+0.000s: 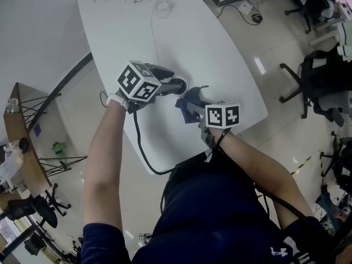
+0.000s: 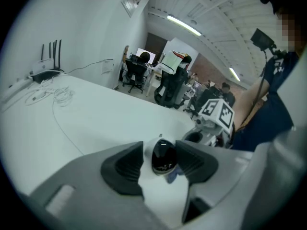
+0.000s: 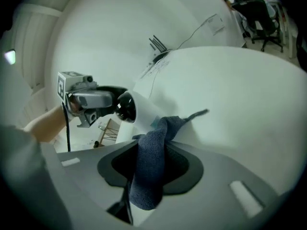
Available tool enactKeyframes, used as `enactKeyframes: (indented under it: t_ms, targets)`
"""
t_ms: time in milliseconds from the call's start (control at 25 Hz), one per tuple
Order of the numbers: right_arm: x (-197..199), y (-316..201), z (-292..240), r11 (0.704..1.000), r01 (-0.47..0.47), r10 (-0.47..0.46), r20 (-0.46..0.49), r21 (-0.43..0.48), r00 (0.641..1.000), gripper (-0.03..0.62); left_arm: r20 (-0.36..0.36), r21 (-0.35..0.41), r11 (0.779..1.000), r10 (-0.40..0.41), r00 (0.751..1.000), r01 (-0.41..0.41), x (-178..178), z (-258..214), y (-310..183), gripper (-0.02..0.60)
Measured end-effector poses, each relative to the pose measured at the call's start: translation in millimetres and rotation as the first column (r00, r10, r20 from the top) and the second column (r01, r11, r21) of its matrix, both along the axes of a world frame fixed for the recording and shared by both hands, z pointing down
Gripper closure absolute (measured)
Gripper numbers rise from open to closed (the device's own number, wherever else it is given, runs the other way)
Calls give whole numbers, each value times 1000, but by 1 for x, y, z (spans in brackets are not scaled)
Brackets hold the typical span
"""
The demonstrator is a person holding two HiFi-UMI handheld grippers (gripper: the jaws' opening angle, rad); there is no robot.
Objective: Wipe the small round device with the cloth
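Observation:
The small round device [image 1: 179, 86], white with a glossy black face, sits between the jaws of my left gripper [image 1: 171, 85], which is shut on it just above the white table [image 1: 220, 54]. In the left gripper view the device [image 2: 164, 155] fills the gap of the left gripper [image 2: 163, 165], both pads against its sides. My right gripper [image 1: 191, 108] is shut on a dark blue cloth [image 1: 190, 99] right beside the device. In the right gripper view the cloth [image 3: 152, 169] hangs through the right gripper [image 3: 153, 150], and its upper fold lies against the device [image 3: 127, 107].
Loose white cables [image 1: 157, 1] lie at the table's far end, near a router [image 2: 48, 63]. A black cord [image 1: 140, 147] runs from the left gripper over the near table edge. Office chairs [image 1: 316, 84] stand on the floor to the right.

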State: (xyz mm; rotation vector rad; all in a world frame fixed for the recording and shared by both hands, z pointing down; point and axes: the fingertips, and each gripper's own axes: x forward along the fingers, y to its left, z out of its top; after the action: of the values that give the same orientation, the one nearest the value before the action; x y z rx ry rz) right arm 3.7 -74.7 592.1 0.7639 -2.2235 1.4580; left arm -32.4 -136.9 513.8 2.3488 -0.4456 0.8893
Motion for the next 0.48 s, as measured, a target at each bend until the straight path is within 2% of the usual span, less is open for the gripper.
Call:
enactKeyframes:
  t_ms: [120, 240, 320, 480]
  targets:
    - [-55, 17, -15, 999, 53, -51, 86, -14, 995, 464, -2, 3, 1000, -8, 1000, 8, -1, -1, 1, 370]
    - [-86, 3, -34, 1000, 2, -1, 165, -6, 986, 464, -6, 11, 999, -32, 999, 32, -2, 0, 0, 370]
    - [-84, 2, -34, 1000, -12, 17, 169, -29, 986, 464, -10, 12, 999, -47, 999, 47, -2, 1, 0, 370]
    - [-47, 17, -20, 999, 41, -39, 90, -28, 995, 464, -3, 34, 998, -55, 998, 55, -2, 1, 0, 362]
